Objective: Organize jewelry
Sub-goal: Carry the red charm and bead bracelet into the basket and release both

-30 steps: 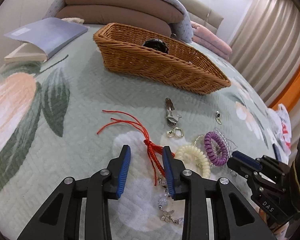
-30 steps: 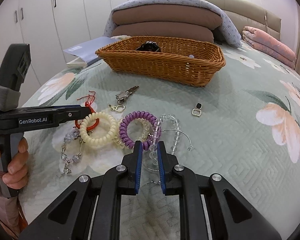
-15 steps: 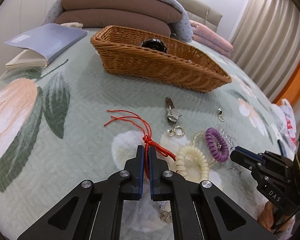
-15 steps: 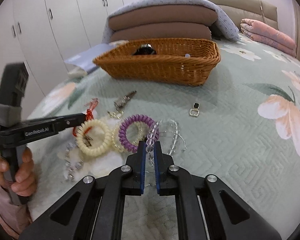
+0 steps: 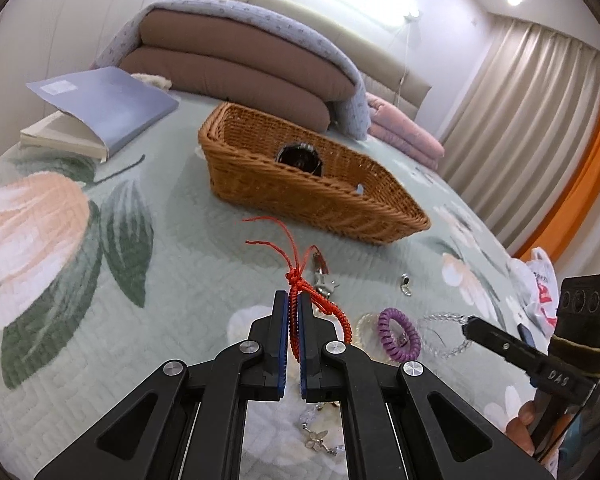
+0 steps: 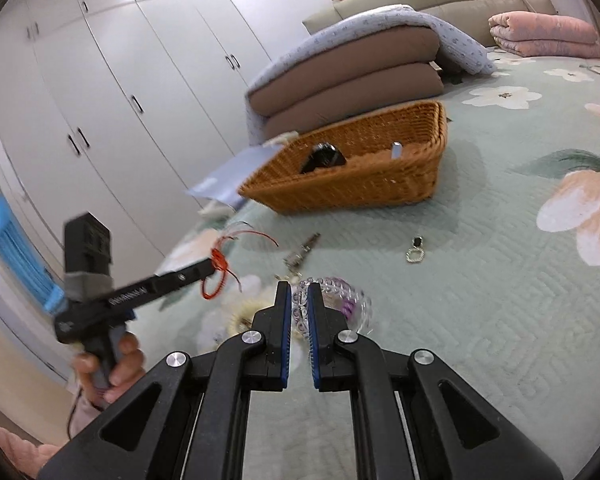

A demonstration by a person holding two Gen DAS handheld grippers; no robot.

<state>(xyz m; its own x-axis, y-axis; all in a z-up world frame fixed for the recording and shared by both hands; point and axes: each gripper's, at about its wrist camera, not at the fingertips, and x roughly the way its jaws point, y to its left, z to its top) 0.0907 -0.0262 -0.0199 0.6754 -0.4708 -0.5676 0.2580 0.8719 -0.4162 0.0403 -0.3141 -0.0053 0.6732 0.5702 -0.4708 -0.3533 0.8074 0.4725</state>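
My left gripper (image 5: 294, 300) is shut on a red braided cord bracelet (image 5: 300, 284) and holds it off the bed; its loose ends stick up toward the wicker basket (image 5: 312, 196). The same red cord (image 6: 218, 268) dangles from the left gripper (image 6: 212, 266) in the right wrist view. My right gripper (image 6: 299, 294) is shut on a clear bead bracelet (image 6: 328, 292), blurred and lifted; the beads (image 5: 444, 332) hang from its tip (image 5: 466, 326). A purple coil band (image 5: 398, 334) lies on the quilt.
The basket (image 6: 380, 176) holds a black object (image 6: 324, 158). A metal clasp (image 6: 302, 254) and a small pendant (image 6: 415, 251) lie on the floral quilt. A blue book (image 5: 100, 108) sits at the back left, folded bedding (image 5: 240, 68) behind the basket. A beaded butterfly chain (image 5: 316, 436) lies under my left gripper.
Both grippers closed, the left on the red cord and the right on the clear beads, then lifted them off the quilt. Both views tilted up toward the basket.
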